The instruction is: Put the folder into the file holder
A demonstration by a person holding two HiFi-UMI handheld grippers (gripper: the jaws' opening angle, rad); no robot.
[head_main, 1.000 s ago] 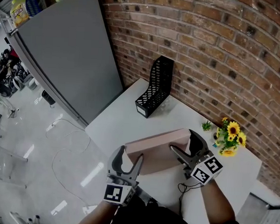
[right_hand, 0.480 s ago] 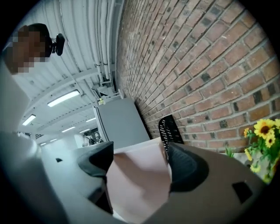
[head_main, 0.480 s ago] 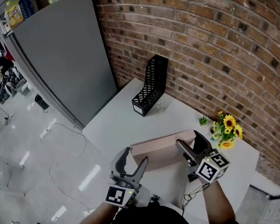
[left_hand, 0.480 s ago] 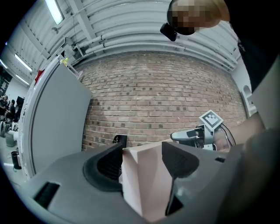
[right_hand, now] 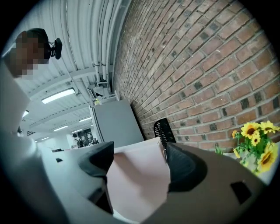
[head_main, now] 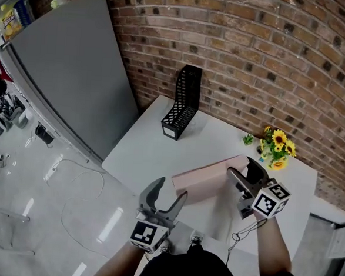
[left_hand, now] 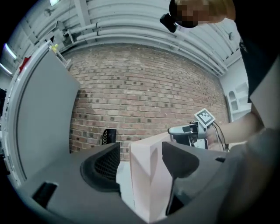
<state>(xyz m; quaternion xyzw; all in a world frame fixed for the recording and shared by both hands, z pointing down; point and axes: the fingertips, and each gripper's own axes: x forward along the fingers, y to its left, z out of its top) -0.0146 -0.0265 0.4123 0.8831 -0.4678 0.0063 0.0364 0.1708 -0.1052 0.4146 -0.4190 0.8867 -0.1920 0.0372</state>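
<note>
Near table edge, left gripper (head_main: 170, 194): jaws spread wide around near end of folder (head_main: 208, 178). In left gripper view (left_hand: 140, 162) one jaw sits against folder (left_hand: 146, 175), other jaw stands off with a strip of white showing between. Not clamped.
Left marker cube (head_main: 144, 236): faces up, just under left gripper.
Right gripper (head_main: 242, 170): at far right end of folder, jaws closed on it. In right gripper view (right_hand: 138, 162) folder (right_hand: 135, 175) fills the whole gap, both jaws pressing its sides.
Right marker cube (head_main: 271, 201): on right gripper, forearm (head_main: 271, 247) behind it.
Folder: pale pink, thick, box-like. Lies lengthwise between the two grippers, over right half of table (head_main: 154, 151). Cannot tell if it rests on the top or is lifted off. Well apart from file holder (head_main: 183, 106), not in it.
Table: white, mostly bare on left half.
Sunflowers (head_main: 276, 149): small yellow bunch with green leaves, at back right of table, near right gripper; also at right in right gripper view (right_hand: 256, 144).
File holder: black mesh, upright, empty, at far left corner of table just beside brick wall (head_main: 255, 52). Seen past folder in both gripper views (left_hand: 107, 136) (right_hand: 161, 128).
Grey panel (head_main: 65, 68): tall, flat, left of table, meets brick wall.
Floor (head_main: 38, 202): pale, glossy, thin cable (head_main: 80, 193) looping across it.
</note>
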